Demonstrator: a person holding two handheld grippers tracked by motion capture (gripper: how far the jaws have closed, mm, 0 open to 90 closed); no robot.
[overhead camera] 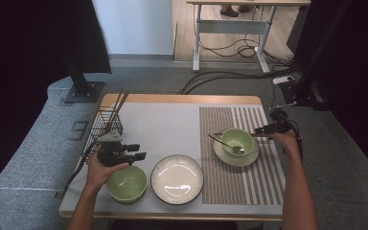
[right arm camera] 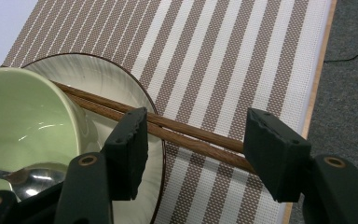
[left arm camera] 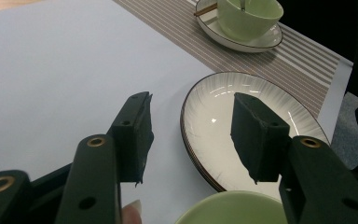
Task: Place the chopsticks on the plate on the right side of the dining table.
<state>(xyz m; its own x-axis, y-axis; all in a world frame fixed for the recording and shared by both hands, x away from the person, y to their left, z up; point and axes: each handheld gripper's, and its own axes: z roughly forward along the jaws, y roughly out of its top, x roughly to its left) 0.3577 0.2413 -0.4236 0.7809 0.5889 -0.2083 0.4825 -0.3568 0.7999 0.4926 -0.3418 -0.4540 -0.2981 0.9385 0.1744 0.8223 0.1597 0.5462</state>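
A pair of brown chopsticks [right arm camera: 191,133] lies across the rim of a white saucer [right arm camera: 107,79], just behind the green bowl [right arm camera: 23,116] that stands on it. A metal spoon [right arm camera: 28,179] rests in that bowl. My right gripper [right arm camera: 196,144] is open, one jaw on each side of the chopsticks, low over the striped placemat [overhead camera: 249,182]. My left gripper [left arm camera: 193,116] is open and holds nothing. It hovers above the near left of the mat, between a second green bowl [overhead camera: 127,183] and the white plate [overhead camera: 177,179].
A black wire basket [overhead camera: 104,128] holding more chopsticks stands at the left edge of the table. The table's right edge [right arm camera: 314,93] runs close beside the placemat. A desk and floor cables lie beyond the table.
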